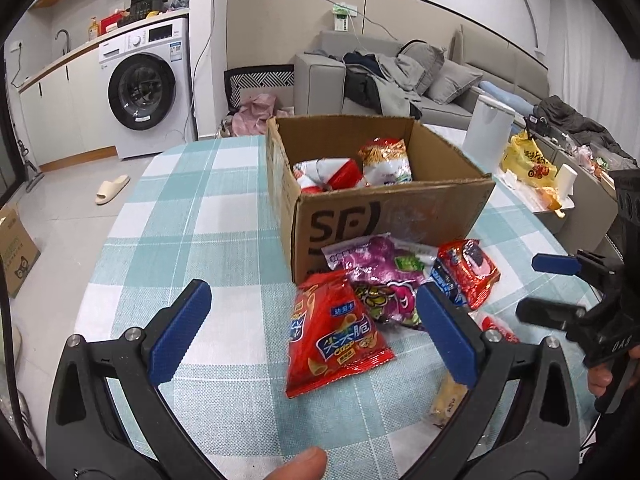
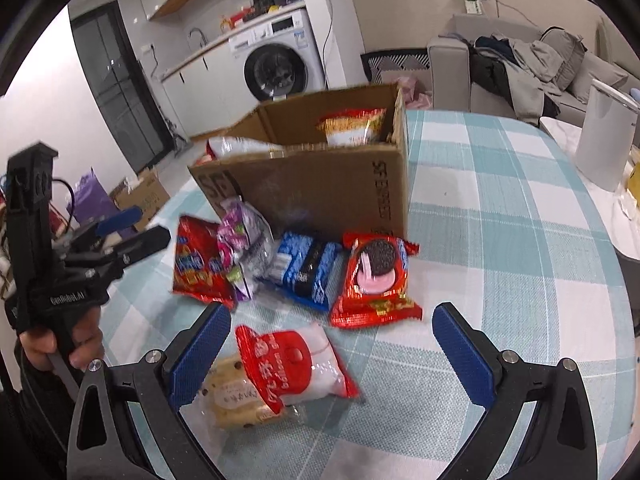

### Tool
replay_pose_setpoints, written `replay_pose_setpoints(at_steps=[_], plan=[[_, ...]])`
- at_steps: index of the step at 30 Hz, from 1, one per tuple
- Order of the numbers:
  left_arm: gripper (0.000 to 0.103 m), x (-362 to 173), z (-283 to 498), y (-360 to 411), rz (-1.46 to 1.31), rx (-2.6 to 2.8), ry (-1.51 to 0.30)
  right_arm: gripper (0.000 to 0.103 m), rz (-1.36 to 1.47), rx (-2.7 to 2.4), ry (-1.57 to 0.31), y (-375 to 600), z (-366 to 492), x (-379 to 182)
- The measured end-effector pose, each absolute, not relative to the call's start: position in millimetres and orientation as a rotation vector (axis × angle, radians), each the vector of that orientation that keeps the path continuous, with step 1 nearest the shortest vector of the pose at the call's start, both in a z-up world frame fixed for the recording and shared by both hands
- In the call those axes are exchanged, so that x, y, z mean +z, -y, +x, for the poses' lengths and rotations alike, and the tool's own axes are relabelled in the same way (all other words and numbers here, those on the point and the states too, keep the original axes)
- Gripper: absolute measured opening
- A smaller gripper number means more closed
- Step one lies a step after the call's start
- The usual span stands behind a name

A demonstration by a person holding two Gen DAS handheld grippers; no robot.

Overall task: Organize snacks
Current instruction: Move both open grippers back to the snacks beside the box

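An open cardboard box (image 1: 392, 216) (image 2: 320, 188) stands on the checked tablecloth and holds a noodle snack bag (image 1: 386, 160) and a red-and-white bag (image 1: 328, 174). In front of it lie a red chip bag (image 1: 332, 332) (image 2: 198, 264), a purple bag (image 1: 380, 276), a blue Oreo pack (image 2: 308, 268) and a red Oreo pack (image 2: 374, 280). Closer to me are a red-and-white bag (image 2: 296, 364) and a beige cookie packet (image 2: 236, 396). My left gripper (image 1: 312, 292) hangs open over the chip bag. My right gripper (image 2: 332, 312) is open above the red-and-white bag.
A white appliance (image 1: 486, 128) (image 2: 604, 136) and a yellow bag (image 1: 528, 160) stand on a side surface to the right of the table. Behind are a grey sofa (image 1: 400, 76) with clothes and a washing machine (image 1: 144, 88). The table's rounded edge falls away on the left.
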State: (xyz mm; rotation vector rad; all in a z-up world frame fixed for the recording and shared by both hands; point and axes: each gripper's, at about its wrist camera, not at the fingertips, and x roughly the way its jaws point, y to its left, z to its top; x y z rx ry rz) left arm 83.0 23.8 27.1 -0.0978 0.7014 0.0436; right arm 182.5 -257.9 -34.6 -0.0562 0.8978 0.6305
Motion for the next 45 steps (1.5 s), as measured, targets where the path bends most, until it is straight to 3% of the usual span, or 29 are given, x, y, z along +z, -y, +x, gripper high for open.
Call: replay_pose_setpoints(at_steps=[22,45], plan=[[0.102,-11,102,-16,-0.049,0.018,-0.838,0.101,-0.146,0.710,-1.021,242,176,-63],[0.102,-40,122,-32,-0.092,0.040,-0.897,0.057,-0.110,0.754,-1.034,238,177,-74]])
